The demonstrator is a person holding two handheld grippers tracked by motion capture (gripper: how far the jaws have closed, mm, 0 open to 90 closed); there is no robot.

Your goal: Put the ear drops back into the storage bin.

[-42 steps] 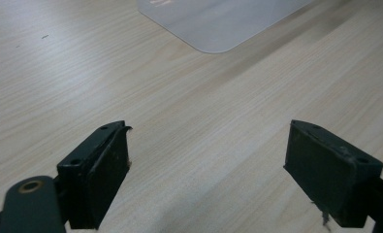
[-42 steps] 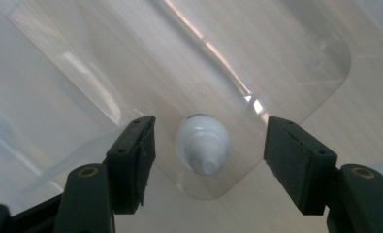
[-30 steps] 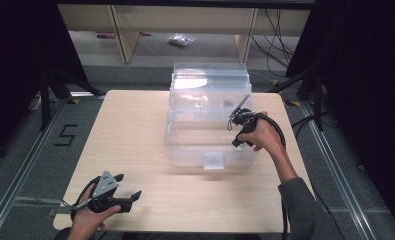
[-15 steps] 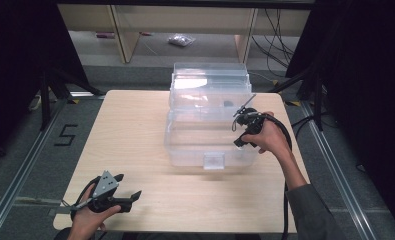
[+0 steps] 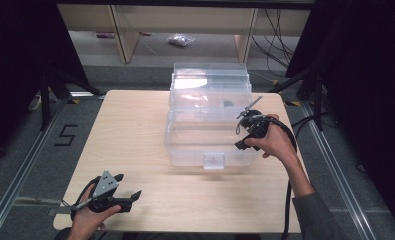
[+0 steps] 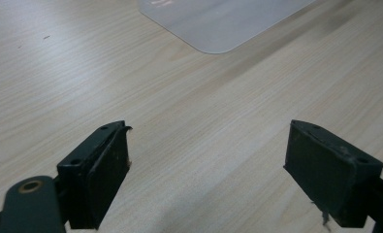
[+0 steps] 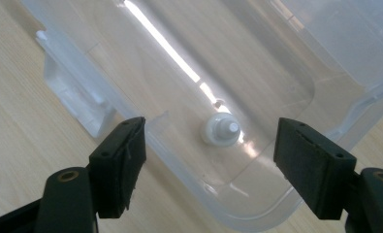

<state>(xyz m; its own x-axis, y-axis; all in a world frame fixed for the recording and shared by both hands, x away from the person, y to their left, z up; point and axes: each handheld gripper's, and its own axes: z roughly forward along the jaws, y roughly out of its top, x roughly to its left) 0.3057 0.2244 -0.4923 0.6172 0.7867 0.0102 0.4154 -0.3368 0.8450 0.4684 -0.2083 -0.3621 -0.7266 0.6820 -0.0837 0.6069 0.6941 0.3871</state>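
A clear plastic box (image 5: pixel 205 137) stands mid-table with its lid (image 5: pixel 210 82) raised at the back. In the right gripper view a small round white piece (image 7: pixel 220 130) lies on the floor of the box (image 7: pixel 276 73). My right gripper (image 5: pixel 240 131) hangs over the box's right side, pointing down into it. Its jaws have just been opening, and the right gripper (image 7: pixel 208 170) is open above the white piece without touching it. My left gripper (image 5: pixel 127 186) rests at the table's front left, open. Bare wood shows between the jaws of the left gripper (image 6: pixel 206 179).
The box's front latch (image 5: pixel 214 161) faces me, and the same latch (image 7: pixel 77 97) shows in the right gripper view. A corner of the box (image 6: pixel 218 19) sits far ahead of the left jaws. Light wooden table (image 5: pixel 130 130); shelving and cables on the floor beyond.
My right hand has drifted a little to the right and upward over the box. The left hand has stayed put.
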